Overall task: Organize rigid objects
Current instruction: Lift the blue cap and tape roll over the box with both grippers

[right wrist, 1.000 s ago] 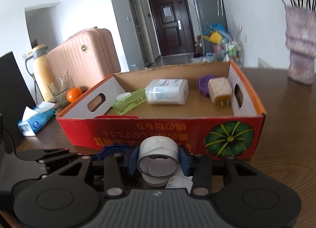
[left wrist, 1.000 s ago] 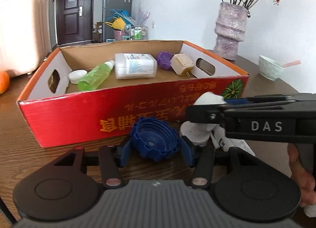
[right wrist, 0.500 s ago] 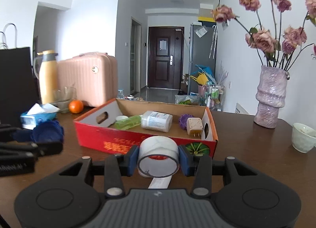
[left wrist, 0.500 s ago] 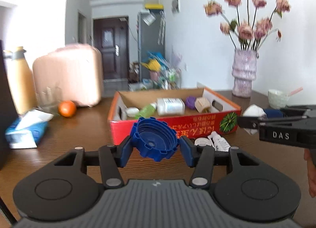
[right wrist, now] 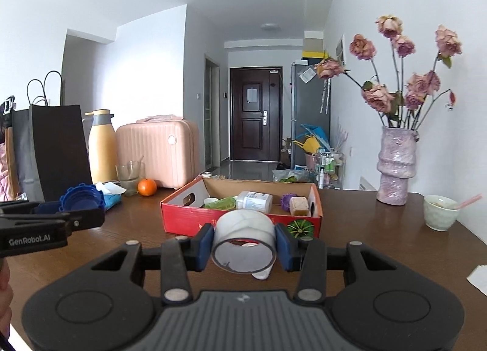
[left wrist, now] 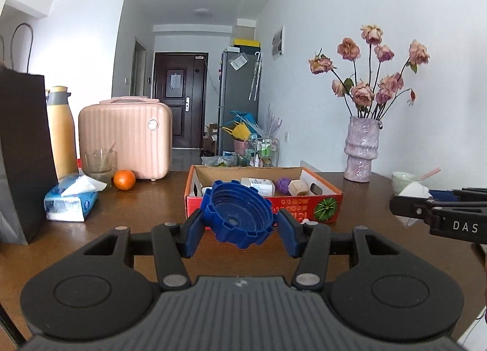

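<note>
Above the table (left wrist: pixel 146 208), left gripper (left wrist: pixel 239 230) clamps blue cap (left wrist: pixel 239 217); right gripper (right wrist: pixel 243 243) clamps tape roll (right wrist: pixel 243 236).

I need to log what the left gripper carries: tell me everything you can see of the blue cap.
The blue cap is a large plastic screw lid with a notched, gear-like rim and ribbed inner wall. Its hollow side faces the camera, tilted slightly upward. The left gripper is shut on its sides, holding it in the air in front of the red box.
</note>
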